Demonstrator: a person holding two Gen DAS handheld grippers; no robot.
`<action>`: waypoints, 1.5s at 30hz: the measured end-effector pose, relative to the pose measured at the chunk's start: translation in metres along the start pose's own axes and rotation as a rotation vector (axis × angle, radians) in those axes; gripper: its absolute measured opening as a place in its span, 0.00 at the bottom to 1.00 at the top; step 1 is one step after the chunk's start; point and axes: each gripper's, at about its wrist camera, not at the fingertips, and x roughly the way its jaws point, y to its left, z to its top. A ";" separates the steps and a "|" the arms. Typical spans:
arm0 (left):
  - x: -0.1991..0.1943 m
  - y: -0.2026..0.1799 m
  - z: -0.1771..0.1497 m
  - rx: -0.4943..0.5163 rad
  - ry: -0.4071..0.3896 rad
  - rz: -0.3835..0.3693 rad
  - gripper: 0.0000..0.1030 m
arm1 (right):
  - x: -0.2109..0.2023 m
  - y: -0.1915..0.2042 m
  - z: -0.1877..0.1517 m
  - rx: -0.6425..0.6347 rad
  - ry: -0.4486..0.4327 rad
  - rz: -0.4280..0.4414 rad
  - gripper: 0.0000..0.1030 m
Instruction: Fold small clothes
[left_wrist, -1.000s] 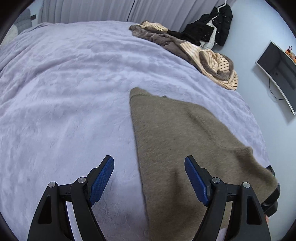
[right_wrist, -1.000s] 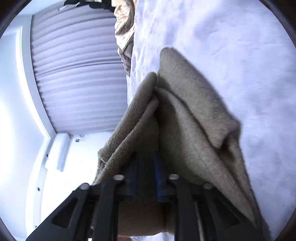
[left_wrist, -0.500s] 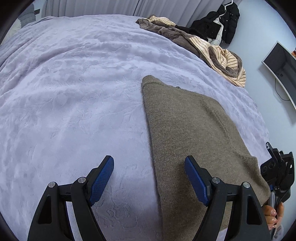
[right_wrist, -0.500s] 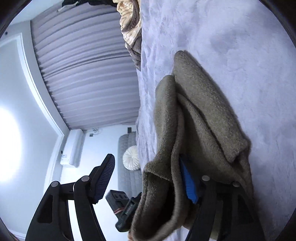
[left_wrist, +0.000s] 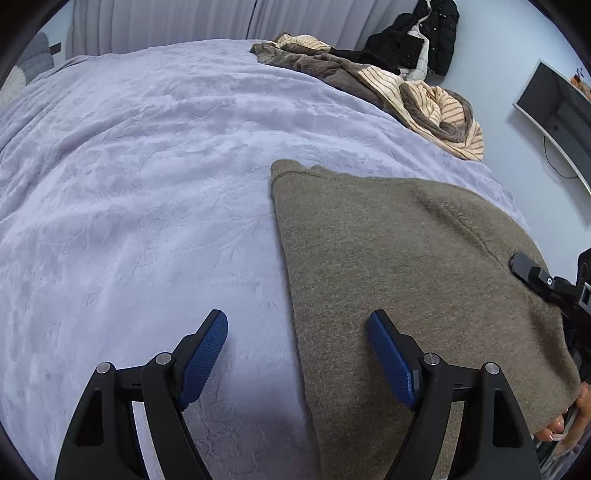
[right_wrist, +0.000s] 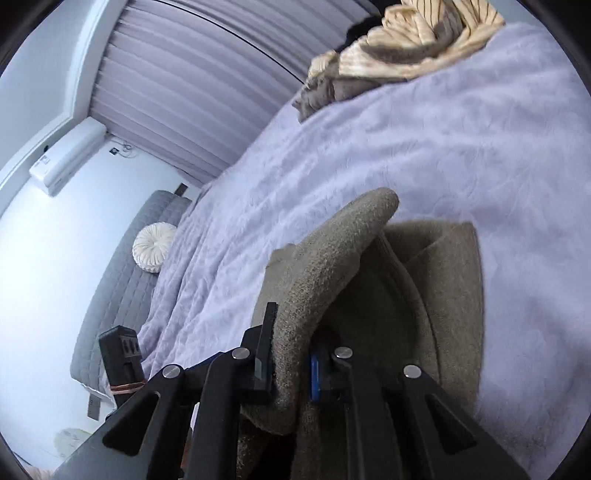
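An olive-brown knit garment lies folded on the lilac bedspread. Its straight left edge runs between my left gripper's fingers. My left gripper is open and empty, low over the bed, with its right blue pad above the garment. My right gripper is shut on a thick fold of the same garment at its near right edge. In the left wrist view the right gripper shows at the garment's right edge.
A pile of striped cream and brown clothes lies at the bed's far right. A black coat hangs on the wall beyond it. A monitor is on the right wall. A grey sofa with a white round cushion stands past the bed.
My right gripper opened half a second ago and has shut again on a fold of the garment. The garment now lies flatter and wider on the bed. My left gripper stays open.
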 end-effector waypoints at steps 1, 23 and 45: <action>0.004 -0.002 -0.002 0.009 0.012 -0.004 0.77 | -0.004 -0.007 -0.006 0.002 -0.007 -0.041 0.14; -0.020 -0.022 -0.040 0.100 0.105 -0.064 0.88 | -0.065 0.005 -0.070 -0.018 0.095 -0.119 0.51; -0.011 -0.025 -0.080 0.157 0.133 0.043 0.88 | -0.098 0.020 -0.087 -0.031 -0.007 -0.265 0.09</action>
